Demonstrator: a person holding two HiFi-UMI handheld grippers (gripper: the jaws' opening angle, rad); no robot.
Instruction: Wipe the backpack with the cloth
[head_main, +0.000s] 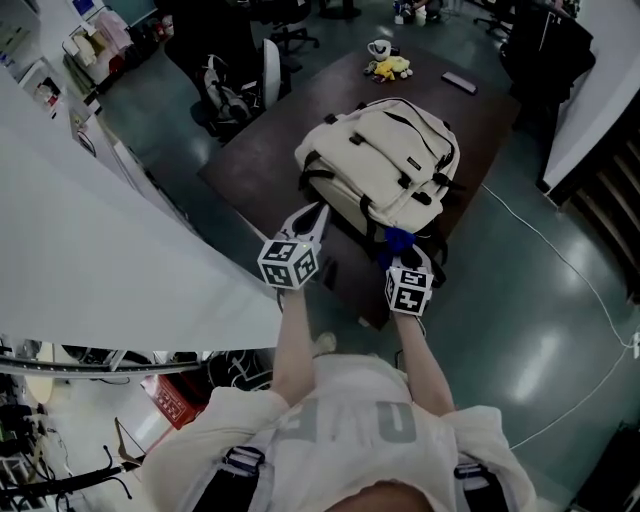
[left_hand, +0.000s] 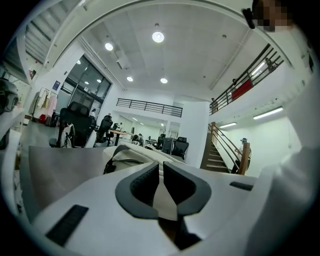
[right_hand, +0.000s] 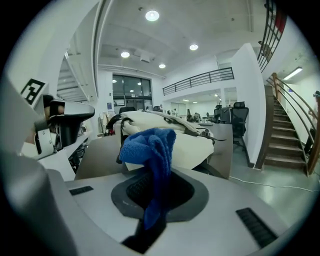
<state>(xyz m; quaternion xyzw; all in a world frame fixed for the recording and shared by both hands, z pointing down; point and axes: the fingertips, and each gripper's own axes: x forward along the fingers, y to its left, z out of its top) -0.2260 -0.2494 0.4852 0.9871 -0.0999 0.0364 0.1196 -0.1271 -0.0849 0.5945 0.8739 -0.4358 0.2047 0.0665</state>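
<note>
Spread flat on the dark table (head_main: 262, 150), towards its near end: the cream backpack (head_main: 385, 160) with black straps and zips. At its near left corner, held level, the left gripper (left_hand: 161, 168); jaws almost together, only a thin slit between the pads, nothing clearly gripped. At the near right side, tilted somewhat down, the right gripper (right_hand: 152, 181); closed tightly on the blue cloth (right_hand: 150, 145). Bunched above the jaws and hanging down between them, just beside the backpack; touching or not, cannot tell.
</note>
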